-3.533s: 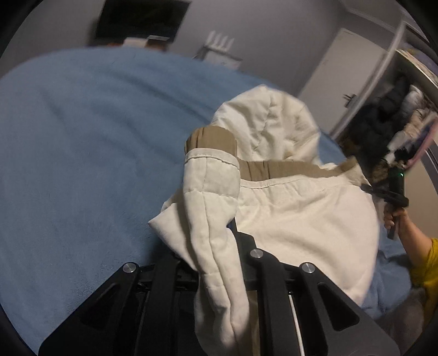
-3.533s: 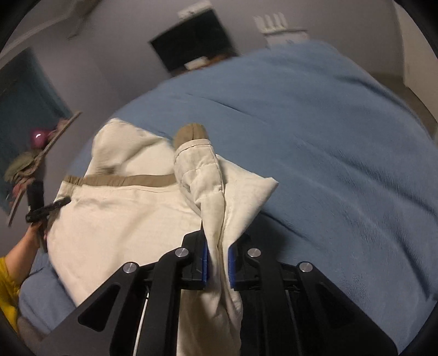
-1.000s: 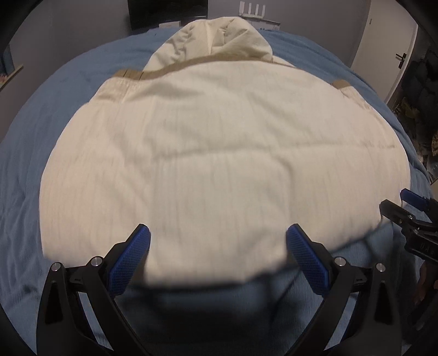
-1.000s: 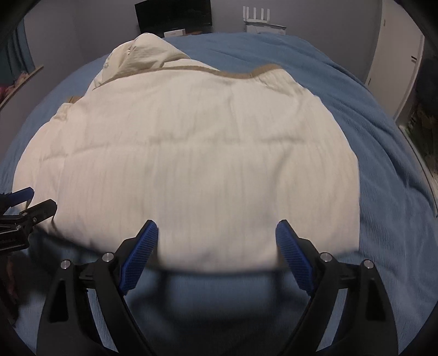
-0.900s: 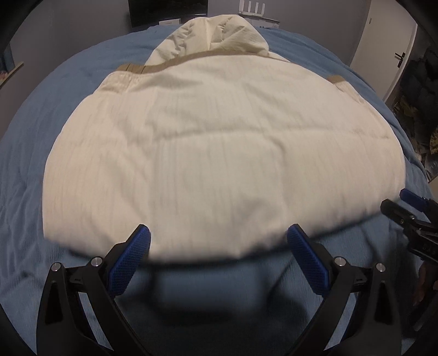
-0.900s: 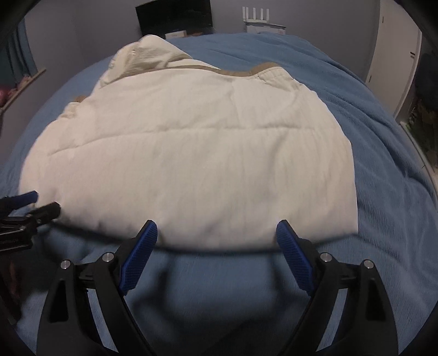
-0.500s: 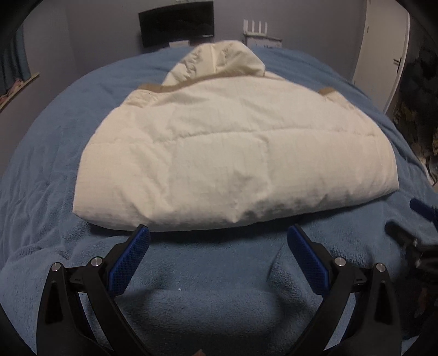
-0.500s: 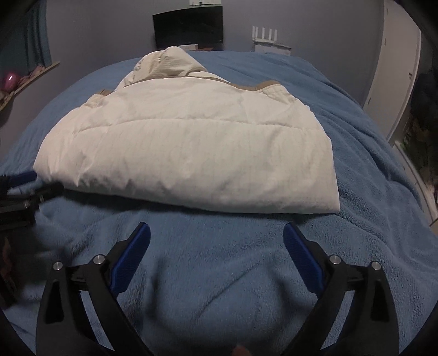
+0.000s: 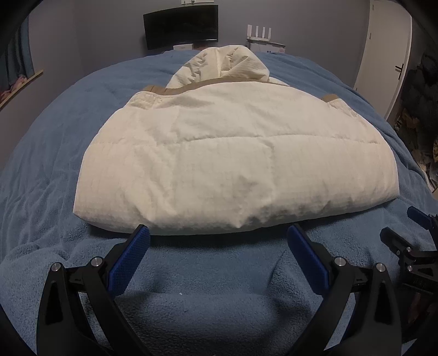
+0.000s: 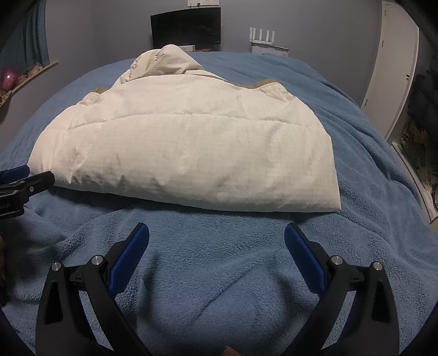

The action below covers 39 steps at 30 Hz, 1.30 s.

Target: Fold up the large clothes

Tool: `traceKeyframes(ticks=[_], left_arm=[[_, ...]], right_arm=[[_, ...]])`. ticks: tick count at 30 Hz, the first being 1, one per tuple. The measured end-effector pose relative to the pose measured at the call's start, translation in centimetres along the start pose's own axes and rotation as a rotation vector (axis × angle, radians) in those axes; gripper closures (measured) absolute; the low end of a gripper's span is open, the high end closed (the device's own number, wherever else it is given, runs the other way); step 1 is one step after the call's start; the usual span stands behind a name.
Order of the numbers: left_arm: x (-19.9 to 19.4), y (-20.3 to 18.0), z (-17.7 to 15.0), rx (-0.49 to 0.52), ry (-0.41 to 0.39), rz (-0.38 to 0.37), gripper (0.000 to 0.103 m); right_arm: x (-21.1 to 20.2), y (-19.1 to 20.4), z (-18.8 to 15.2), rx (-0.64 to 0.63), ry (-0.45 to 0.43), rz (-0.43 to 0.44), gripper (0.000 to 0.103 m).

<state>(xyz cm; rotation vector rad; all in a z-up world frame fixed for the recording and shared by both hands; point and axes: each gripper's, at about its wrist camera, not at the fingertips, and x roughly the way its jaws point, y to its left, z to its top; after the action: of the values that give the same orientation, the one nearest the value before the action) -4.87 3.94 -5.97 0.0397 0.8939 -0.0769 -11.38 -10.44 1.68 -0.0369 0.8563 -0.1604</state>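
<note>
The jacket lies folded at mid-frame on the bed, hood at top. Left gripper and right gripper gape empty below it. Folding looks nearly done.

Each camera sits low behind its own fingers, angled down across the bed toward the far wall. The left view faces the jacket closely; the right view stands slightly farther off to the side. Both share jacket, bed and monitor.
</note>
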Motion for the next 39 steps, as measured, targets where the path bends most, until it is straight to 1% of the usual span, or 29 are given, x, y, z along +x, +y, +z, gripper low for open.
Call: traceKeyframes(ticks=[7,39], left_arm=[[0.08,-0.11,0.03,0.002,0.002,0.000,0.007],[0.46,-0.20,-0.26,0.014,0.017,-0.004,0.006]], right_arm=[[0.08,0.08,-0.01,0.001,0.000,-0.012,0.008],[0.86,-0.09,-0.06,0.000,0.019,-0.017,0.008]])
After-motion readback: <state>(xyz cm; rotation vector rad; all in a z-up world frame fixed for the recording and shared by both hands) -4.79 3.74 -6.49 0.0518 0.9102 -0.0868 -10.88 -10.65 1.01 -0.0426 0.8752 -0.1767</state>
